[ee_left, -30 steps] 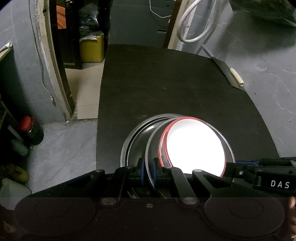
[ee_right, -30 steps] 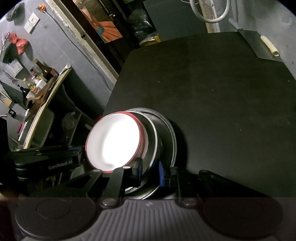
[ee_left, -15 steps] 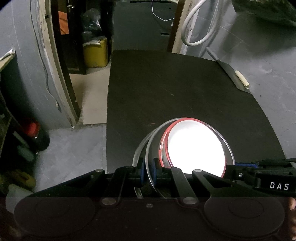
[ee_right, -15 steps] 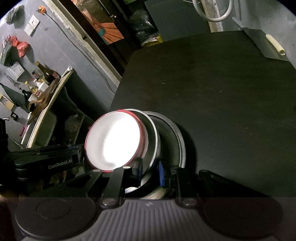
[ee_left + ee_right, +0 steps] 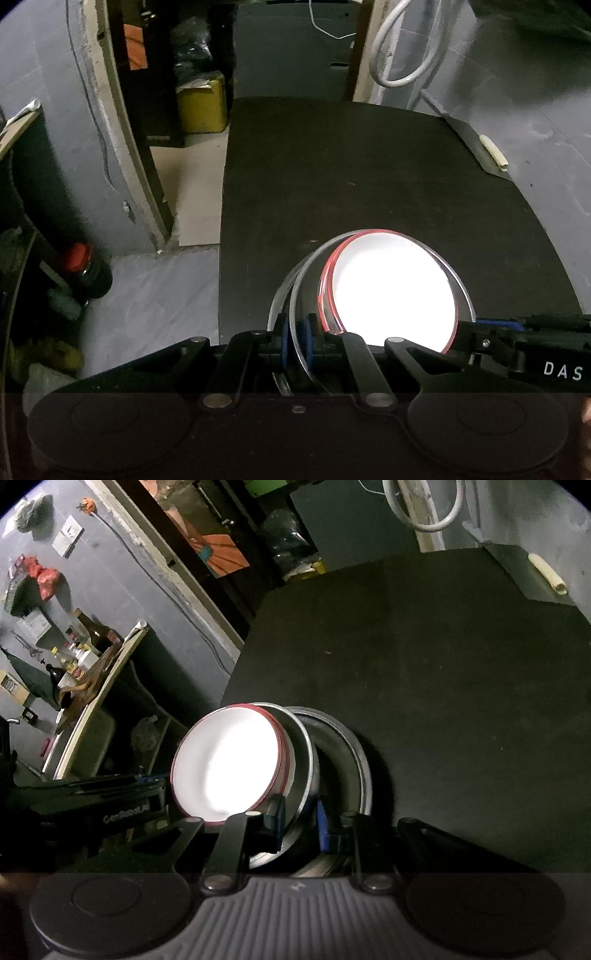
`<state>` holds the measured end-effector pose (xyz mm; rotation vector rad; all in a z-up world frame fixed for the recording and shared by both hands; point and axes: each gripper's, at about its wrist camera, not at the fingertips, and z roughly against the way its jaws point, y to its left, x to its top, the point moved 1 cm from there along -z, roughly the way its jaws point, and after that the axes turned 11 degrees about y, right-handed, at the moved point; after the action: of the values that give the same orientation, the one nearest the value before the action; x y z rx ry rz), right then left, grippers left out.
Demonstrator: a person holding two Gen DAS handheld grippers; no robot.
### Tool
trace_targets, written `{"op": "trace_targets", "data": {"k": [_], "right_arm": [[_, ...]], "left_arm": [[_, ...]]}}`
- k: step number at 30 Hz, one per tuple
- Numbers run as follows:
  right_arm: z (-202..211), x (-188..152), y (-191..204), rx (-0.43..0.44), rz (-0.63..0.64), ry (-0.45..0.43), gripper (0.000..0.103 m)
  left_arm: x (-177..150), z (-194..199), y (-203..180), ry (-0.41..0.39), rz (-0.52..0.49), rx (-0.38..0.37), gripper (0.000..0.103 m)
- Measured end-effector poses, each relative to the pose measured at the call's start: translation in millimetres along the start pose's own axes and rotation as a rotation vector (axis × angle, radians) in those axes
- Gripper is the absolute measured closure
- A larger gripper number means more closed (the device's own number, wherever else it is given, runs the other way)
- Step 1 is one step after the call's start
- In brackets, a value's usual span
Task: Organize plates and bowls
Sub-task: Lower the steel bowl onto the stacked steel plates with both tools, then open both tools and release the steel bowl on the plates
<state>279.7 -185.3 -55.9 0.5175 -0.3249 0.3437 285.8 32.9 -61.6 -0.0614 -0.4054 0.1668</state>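
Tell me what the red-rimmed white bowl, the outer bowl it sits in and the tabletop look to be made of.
Red-rimmed white bowl: smooth and glossy, with a glaring white inside; probably melamine or enamel, cannot tell which.
Outer bowl: thin grey rim with a bright metallic sheen, likely stainless steel. Left gripper and right gripper both clamp its rim.
Tabletop: matte black, no reflections; material unclear.
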Motion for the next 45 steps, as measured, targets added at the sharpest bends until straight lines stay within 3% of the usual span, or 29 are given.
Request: {"op": "trace_targets", "data": {"k": [5, 11, 14, 16, 19, 22, 33, 35, 39, 45], "right_arm": [[0.8, 0.3, 0.1, -0.002, -0.006, -0.019, 0.081], [0.9, -4.6, 6.6, -0.042, -0.027, -0.051, 0.081], [0.8, -7.2, 11.3, -0.076, -0.047, -0.066, 0.081], [0.3, -9.4, 15.4, -0.109, -0.058, -0.079, 0.079], [-0.2, -12.5, 21.2, -0.171, -0.091, -0.086, 0.067], [-0.2, -15.5, 26.8, -0.199, -0.098, -0.085, 0.065], [-3.5, -19.0, 47.4, -0.307, -0.115, -0.088, 0.059], [-2.7, -20.1, 49.8, -0.347, -0.119, -0.09, 0.038], [1.0, -24.4, 47.3, -0.357, -0.143, -0.102, 0.036], [2.7, -26.8, 52.8, -0.382, -0.137, -0.109, 0.031]], "left_arm": [[3.0, 0.4, -4.0, 0.016, -0.001, 0.028, 0.094], [3.0, 1.6, -15.3, 0.038, -0.085, 0.1, 0.086], [2.4, 2.5, -16.0, 0.042, -0.124, 0.13, 0.073], [2.2, 3.1, -13.3, 0.04, -0.141, 0.151, 0.056], [2.8, 1.5, -4.8, 0.03, -0.156, 0.156, 0.036], [5.7, -1.1, 10.2, 0.024, -0.152, 0.114, 0.027], [7.3, -6.8, 32.4, 0.013, -0.157, 0.011, 0.025], [7.1, -5.8, 33.6, 0.009, -0.157, 0.006, 0.025], [6.7, -3.5, 38.1, -0.011, -0.147, 0.012, 0.016], [6.3, -0.3, 40.1, -0.034, -0.131, 0.012, 0.013]]}}
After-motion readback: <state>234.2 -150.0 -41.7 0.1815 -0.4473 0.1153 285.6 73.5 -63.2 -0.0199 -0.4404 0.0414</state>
